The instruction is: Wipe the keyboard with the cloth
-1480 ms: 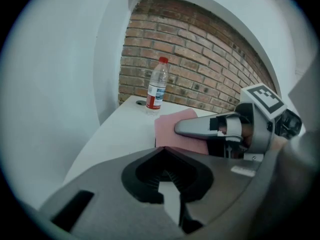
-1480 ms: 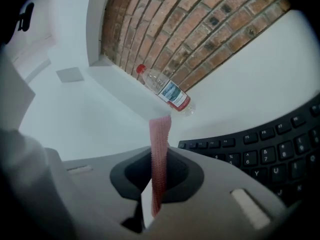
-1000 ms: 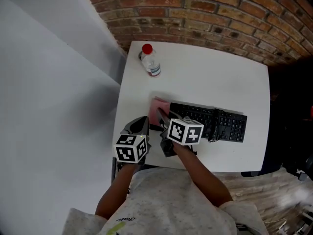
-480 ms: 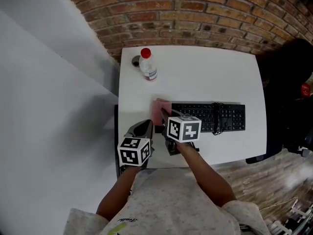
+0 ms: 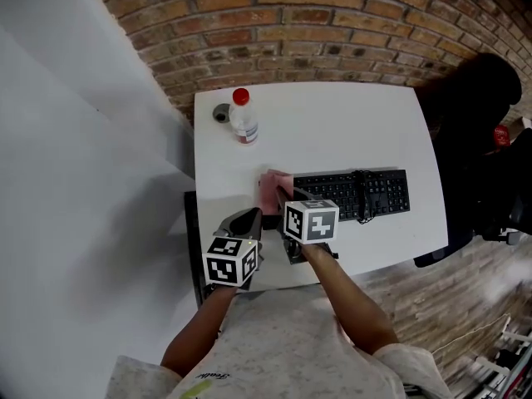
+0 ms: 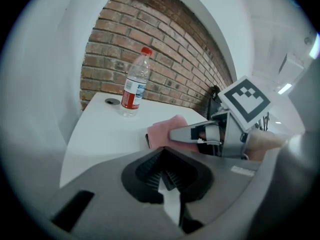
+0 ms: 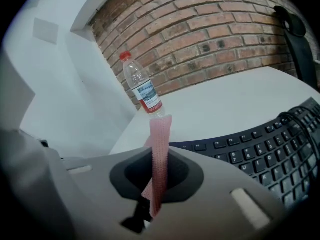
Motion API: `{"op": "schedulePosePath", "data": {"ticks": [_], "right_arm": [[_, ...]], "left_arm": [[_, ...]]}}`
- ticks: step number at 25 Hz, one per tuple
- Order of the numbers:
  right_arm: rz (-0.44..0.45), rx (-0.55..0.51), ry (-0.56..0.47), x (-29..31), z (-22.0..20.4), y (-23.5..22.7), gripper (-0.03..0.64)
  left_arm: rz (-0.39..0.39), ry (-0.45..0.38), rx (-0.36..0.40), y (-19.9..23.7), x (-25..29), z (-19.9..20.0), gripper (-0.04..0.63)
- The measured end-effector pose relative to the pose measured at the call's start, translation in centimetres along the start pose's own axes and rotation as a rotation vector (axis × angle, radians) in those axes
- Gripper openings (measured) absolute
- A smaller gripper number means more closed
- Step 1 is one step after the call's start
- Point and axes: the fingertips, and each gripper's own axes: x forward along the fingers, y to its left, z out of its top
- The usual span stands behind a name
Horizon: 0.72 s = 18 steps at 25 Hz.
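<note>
A black keyboard (image 5: 353, 193) lies across the white table (image 5: 349, 123), with its cable draped over the middle. My right gripper (image 5: 279, 198) is shut on a pink cloth (image 5: 271, 188) at the keyboard's left end. In the right gripper view the cloth (image 7: 161, 134) stands up from between the jaws of that gripper (image 7: 158, 159), with the keyboard (image 7: 260, 154) to its right. My left gripper (image 5: 248, 221) hovers just left of the right one, shut and holding nothing. The left gripper view shows its jaws (image 6: 163, 155) closed, the cloth (image 6: 165, 128) beyond.
A clear water bottle (image 5: 242, 116) with a red cap stands at the table's far left, beside a small round grey piece (image 5: 220, 113). A brick wall (image 5: 332, 32) runs behind the table. A black chair (image 5: 465, 131) stands at the right edge.
The head view has shifted, so the table sits a little higher and more to the left. Both grippers keep their places at the keyboard's left end, and the right one still holds the cloth.
</note>
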Motion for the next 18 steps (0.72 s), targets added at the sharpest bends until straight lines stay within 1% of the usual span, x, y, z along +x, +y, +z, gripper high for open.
{"op": "schedulePosePath", "data": {"ticks": [7,11,18], "right_arm": [[-0.050,0.013,-0.033,-1.1,0.5,-1.1,0.023],[-0.058,0.022,-0.053,-1.6,0.7,-2.1,0.023],[-0.071,0.029,-0.066,-3.1,0.9,-4.2,0.023]], "left_arm": [[-0.037,-0.001,0.020,-1.3,0.2,0.2,-0.006],[-0.041,-0.002,0.041,-1.8,0.5,0.2,-0.006],[-0.043,0.000,0.040,-3.4,1.5,0.2,-0.006]]}}
